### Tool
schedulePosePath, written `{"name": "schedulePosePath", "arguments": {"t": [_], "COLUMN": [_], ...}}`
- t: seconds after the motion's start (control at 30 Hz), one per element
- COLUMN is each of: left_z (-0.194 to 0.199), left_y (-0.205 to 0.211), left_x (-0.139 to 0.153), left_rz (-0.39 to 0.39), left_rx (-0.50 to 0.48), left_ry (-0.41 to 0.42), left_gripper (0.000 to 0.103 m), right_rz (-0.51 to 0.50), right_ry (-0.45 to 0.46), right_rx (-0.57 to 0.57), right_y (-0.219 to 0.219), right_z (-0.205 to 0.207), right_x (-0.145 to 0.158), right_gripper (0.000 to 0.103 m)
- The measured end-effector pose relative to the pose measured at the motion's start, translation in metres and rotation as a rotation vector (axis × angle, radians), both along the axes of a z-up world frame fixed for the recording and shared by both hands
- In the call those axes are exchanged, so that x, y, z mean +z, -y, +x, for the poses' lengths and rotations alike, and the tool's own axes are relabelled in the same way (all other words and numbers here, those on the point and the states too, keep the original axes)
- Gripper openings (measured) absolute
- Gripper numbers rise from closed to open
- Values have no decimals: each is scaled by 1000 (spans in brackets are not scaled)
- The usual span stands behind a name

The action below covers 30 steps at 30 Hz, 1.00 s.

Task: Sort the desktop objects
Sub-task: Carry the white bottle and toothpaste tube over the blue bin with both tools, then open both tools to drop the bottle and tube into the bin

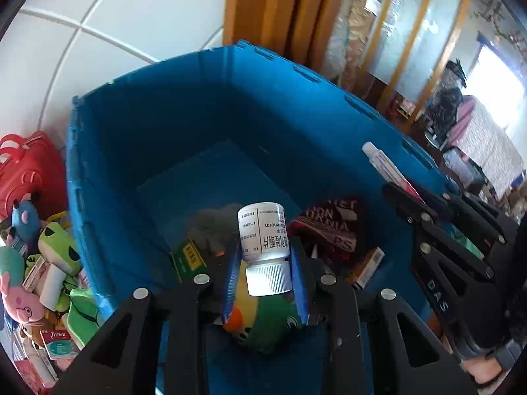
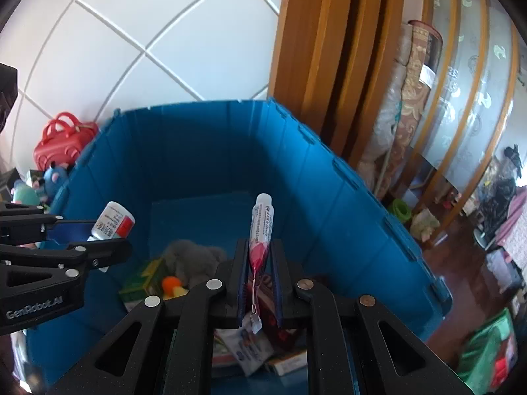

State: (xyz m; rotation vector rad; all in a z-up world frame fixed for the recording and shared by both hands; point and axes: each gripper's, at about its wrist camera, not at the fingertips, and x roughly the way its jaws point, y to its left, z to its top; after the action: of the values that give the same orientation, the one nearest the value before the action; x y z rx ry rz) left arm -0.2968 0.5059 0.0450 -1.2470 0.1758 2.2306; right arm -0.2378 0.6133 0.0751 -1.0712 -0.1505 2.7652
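My left gripper (image 1: 265,256) is shut on a white medicine bottle (image 1: 263,235) with its ribbed cap toward the camera, held above the inside of a blue folding crate (image 1: 158,125). My right gripper (image 2: 258,256) is shut on a red-and-white tube (image 2: 262,227), nozzle pointing away, also over the crate (image 2: 197,138). The tube (image 1: 383,163) and right gripper (image 1: 400,191) show at the right of the left wrist view. The bottle (image 2: 112,222) and left gripper (image 2: 79,230) show at the left of the right wrist view.
In the crate lie a green plush (image 1: 263,326), a grey plush (image 2: 194,256), a green box (image 1: 189,258), a dark red packet (image 1: 332,227) and small boxes. Left of the crate sit plush toys (image 1: 59,247), a Tylenol box (image 1: 59,342) and a red toy case (image 2: 62,144). A white tiled wall stands behind.
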Motion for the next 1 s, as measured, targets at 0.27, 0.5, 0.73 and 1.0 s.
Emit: {"name": "schedulePosePath", "arguments": {"t": [0.27,0.5,0.73,1.0], "left_z": [32,49,57,65], "left_y": [-11,-11,-11,-9], "left_x": [-4,-8,-8,-11], "left_rz": [-28,-73,-111,-154], "left_rx": [-30,-9,21,96], "left_ry": [-34,-84,-134,-174], "left_gripper": [28,28,28,60], "right_rz": [-5,-9,22,18], "right_ry": [33,34,19,-19], "right_rx": [-18,-24,-37,-88], "right_y": [-20,-27,-25,-32], "right_z": [15,20,25,31], "right_x": [-23,-28,-26,-18], "right_gripper": [13,13,13,44]}}
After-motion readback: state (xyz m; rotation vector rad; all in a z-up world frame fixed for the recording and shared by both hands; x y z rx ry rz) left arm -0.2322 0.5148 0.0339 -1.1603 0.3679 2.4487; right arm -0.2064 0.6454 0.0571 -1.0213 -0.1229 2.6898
